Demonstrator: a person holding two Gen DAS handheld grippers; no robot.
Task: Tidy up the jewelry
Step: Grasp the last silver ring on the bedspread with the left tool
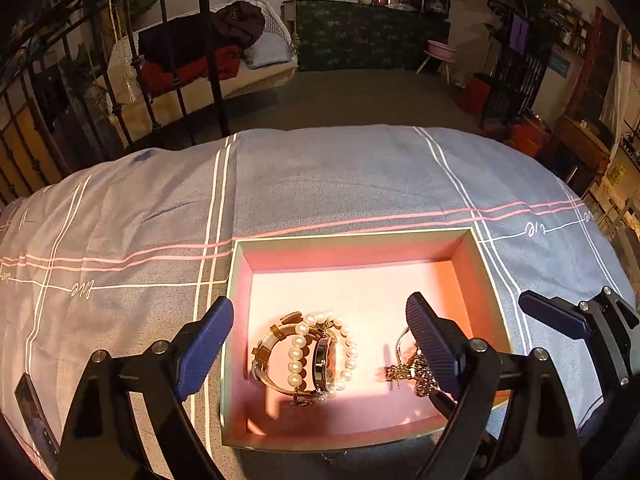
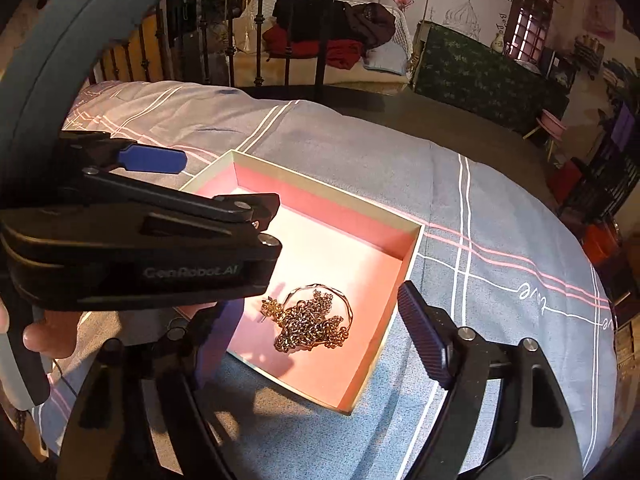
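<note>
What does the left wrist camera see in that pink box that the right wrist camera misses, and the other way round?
Only the left wrist view shows the white pearl bracelet bundled with a watch. Only the right wrist view shows a person's hand holding the other tool. Both show the pink-lined cardboard box, the tangled gold chain necklace and the grey striped bedsheet.

An open box (image 1: 476, 268) with a pink lining is seen lying on the striped blue-grey cloth (image 1: 320, 176). Inside it, a pearl bracelet (image 1: 298, 354) is piled with a watch (image 1: 322, 364) and a banded bangle (image 1: 266, 354), while a gold chain (image 1: 404, 372) is heaped just to their right. The left gripper (image 1: 320, 344) is held above them, jaws spread wide, nothing clasped. The other gripper's blue finger (image 1: 550, 314) is glimpsed at the right edge.
</note>
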